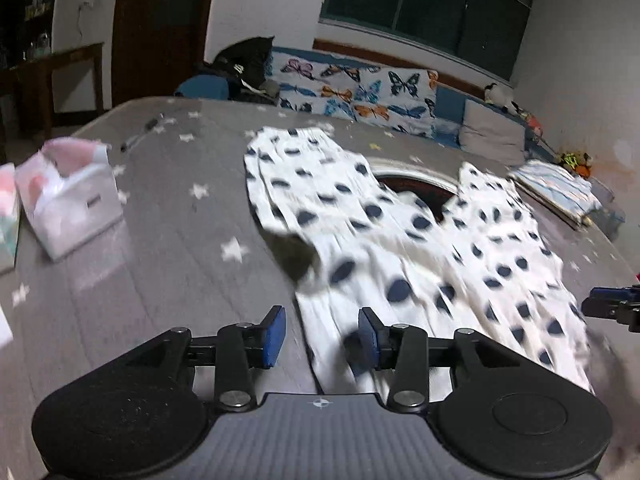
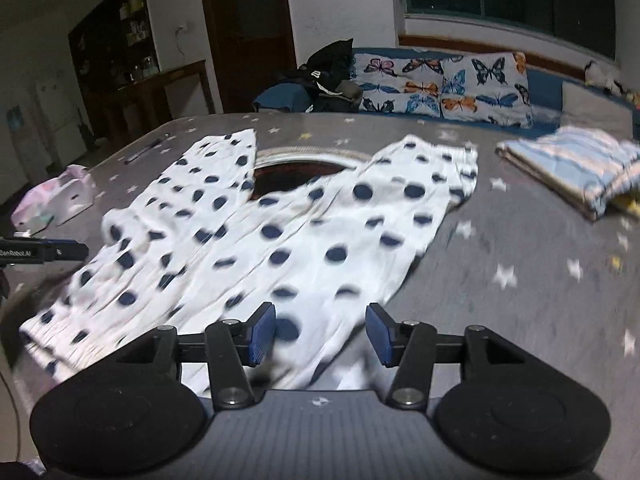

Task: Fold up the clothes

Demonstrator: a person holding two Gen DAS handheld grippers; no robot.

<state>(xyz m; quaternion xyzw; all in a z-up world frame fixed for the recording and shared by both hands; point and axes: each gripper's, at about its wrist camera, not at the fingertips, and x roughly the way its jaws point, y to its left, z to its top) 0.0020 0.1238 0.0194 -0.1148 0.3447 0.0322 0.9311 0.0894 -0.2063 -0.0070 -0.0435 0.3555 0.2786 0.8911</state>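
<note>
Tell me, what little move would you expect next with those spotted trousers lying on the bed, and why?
Probably bring one gripper to a leg end and pinch it, to fold the legs up toward the waist. The polka-dot trousers lie spread on the grey star-print cover, legs splayed apart. Both the left gripper and right gripper stand open near the waist end, holding nothing.

Each tool is built alike. The left tool (image 1: 322, 334) has two blue ribbed pads (image 1: 276, 334) on black linkage arms pinned with silver round screws, two black discs at seven and five o'clock, and a grey ribbed body bearing a small white crosshair mark. The right tool (image 2: 321, 334) shows the same blue pads (image 2: 262, 334), black arms, silver screws and grey ribbed body.
</note>
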